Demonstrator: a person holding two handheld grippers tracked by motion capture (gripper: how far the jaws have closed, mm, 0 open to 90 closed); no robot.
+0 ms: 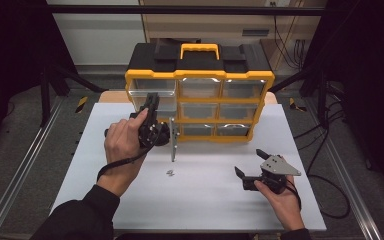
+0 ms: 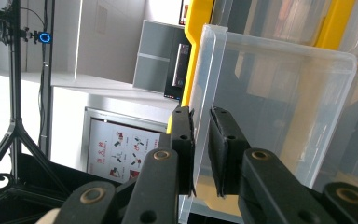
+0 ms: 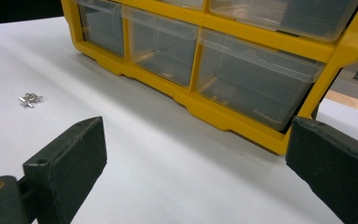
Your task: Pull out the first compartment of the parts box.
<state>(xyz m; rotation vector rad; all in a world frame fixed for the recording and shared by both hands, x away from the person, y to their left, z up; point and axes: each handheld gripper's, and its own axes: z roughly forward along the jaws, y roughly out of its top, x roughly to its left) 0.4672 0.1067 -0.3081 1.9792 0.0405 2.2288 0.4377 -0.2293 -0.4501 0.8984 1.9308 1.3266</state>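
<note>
Left side of the table: the left gripper (image 1: 151,107) is raised at the left column of the yellow organiser (image 1: 200,90), jaws clamped on the front wall of a clear drawer (image 1: 156,98) that stands partly out of its bay. The left gripper view confirms the grip: the drawer (image 2: 270,107) wall runs edge-on between the two pads, one inside and one outside. The drawer's long axis lies along its slide, toward the person, so the coming move turns on a straight pull or push along that line.

Centre: a few small metal pieces, probably screws (image 1: 170,173), lie loose on the white table (image 1: 205,200), well apart from the drawer.

Right: the right gripper (image 1: 248,165) rests low, jaws wide apart and empty. Its own view shows the screws (image 3: 30,99) and the lowest row of drawers at close range. The left hand is the nearer.
</note>
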